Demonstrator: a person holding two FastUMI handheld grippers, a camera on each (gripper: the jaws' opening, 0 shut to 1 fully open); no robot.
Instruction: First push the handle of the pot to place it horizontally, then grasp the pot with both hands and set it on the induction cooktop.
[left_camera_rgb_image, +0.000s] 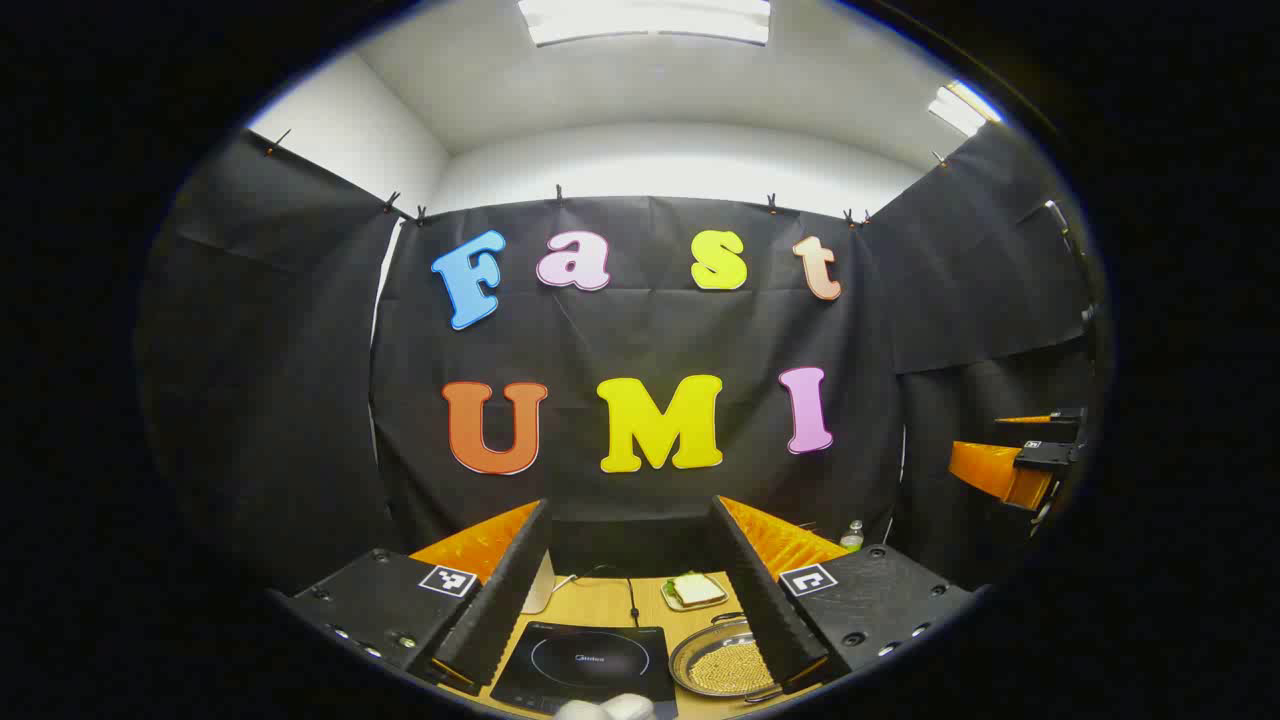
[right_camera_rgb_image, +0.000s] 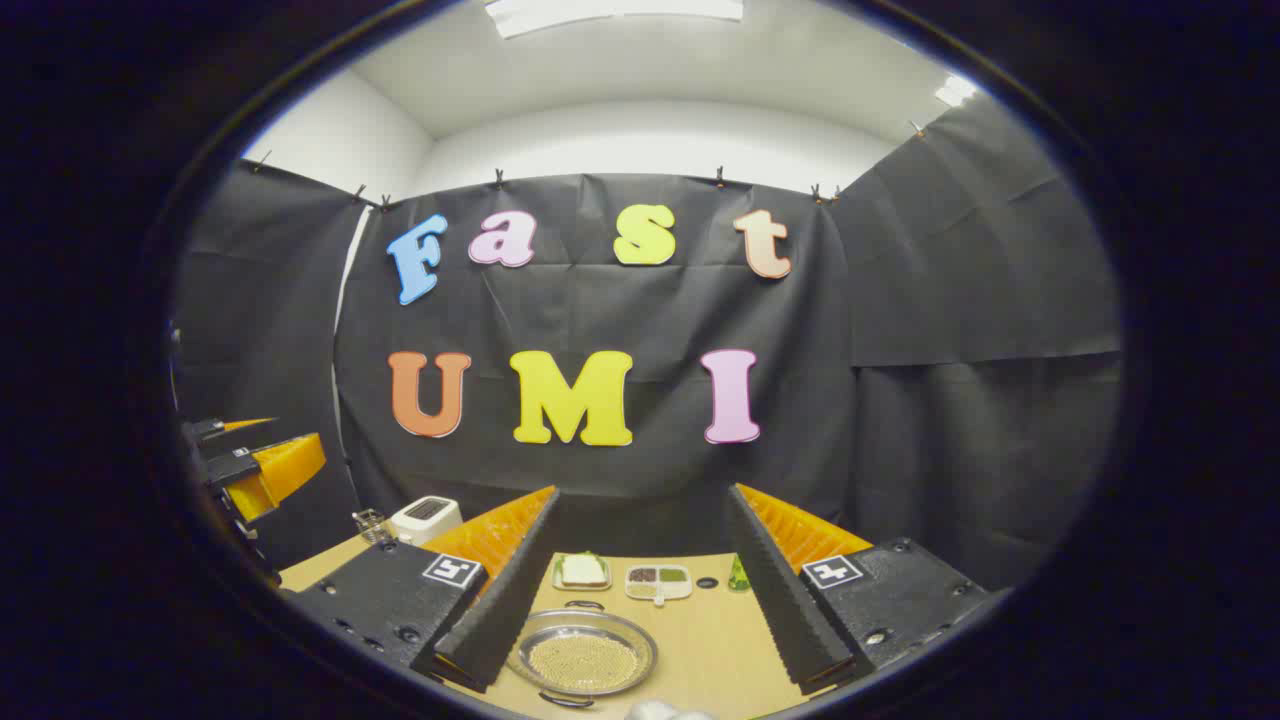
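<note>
Between the left gripper (left_camera_rgb_image: 630, 590) fingers, spread wide and holding nothing: the induction cooktop (left_camera_rgb_image: 588, 662), bare, low on the worktop (left_camera_rgb_image: 610, 603). The pot (left_camera_rgb_image: 722, 660) sits just past the right finger, beside the cooktop, beads inside. Right gripper (right_camera_rgb_image: 642, 590) fingers also apart and empty; the pot (right_camera_rgb_image: 583, 656) lies near its left finger, small loop handles at the near and far rim. Both grippers are held high, well off the pot. Judgement: nothing started; handle push, two-handed grasp and placing all remain. Sandwich plate (left_camera_rgb_image: 694, 591) farther back.
</note>
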